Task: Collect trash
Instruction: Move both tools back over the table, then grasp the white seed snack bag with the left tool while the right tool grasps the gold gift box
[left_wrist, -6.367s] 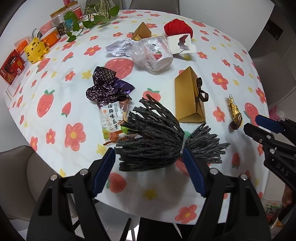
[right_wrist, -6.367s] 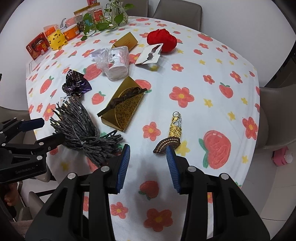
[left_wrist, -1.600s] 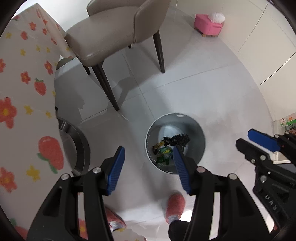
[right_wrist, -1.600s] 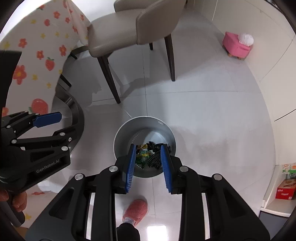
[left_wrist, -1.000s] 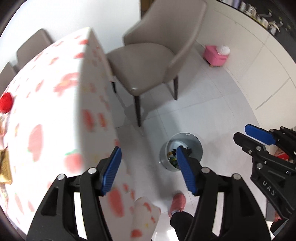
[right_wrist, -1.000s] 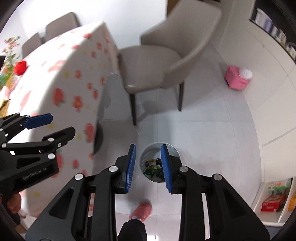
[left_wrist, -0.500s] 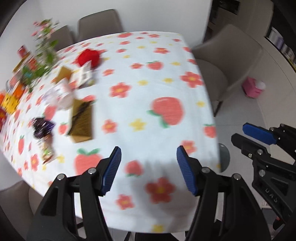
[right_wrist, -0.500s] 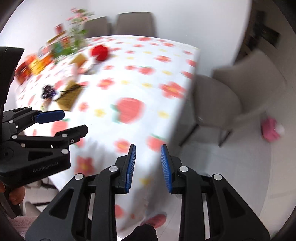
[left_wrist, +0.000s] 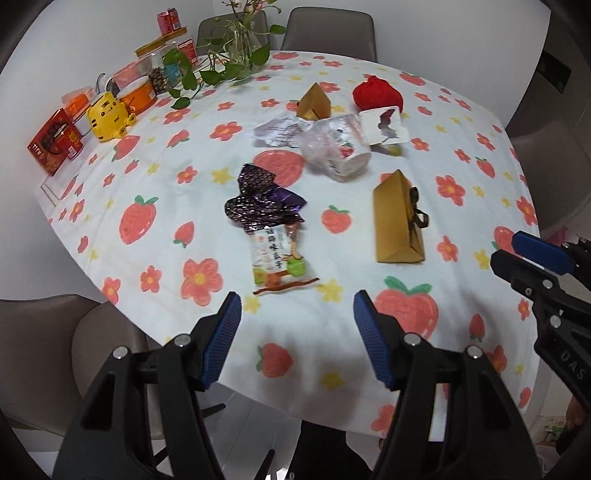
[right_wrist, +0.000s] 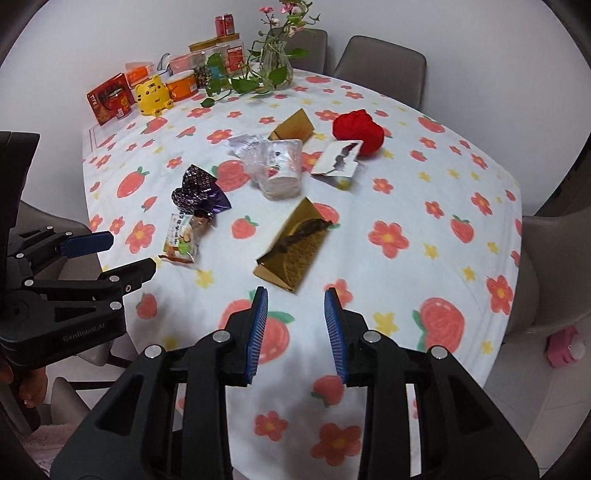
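My left tongs gape wide and empty; my right tongs are narrower, opening, also empty. Beyond them on the tabletop trash is left: a snack wrapper nearest, purple foil behind it, a gold box right, crumpled plastic farther. No bin shows.

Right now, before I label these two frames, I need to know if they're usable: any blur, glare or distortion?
Left wrist view: sharp; fisheye bows the table; dark corners. Right wrist view: equally crisp, gold box clear; no glare.
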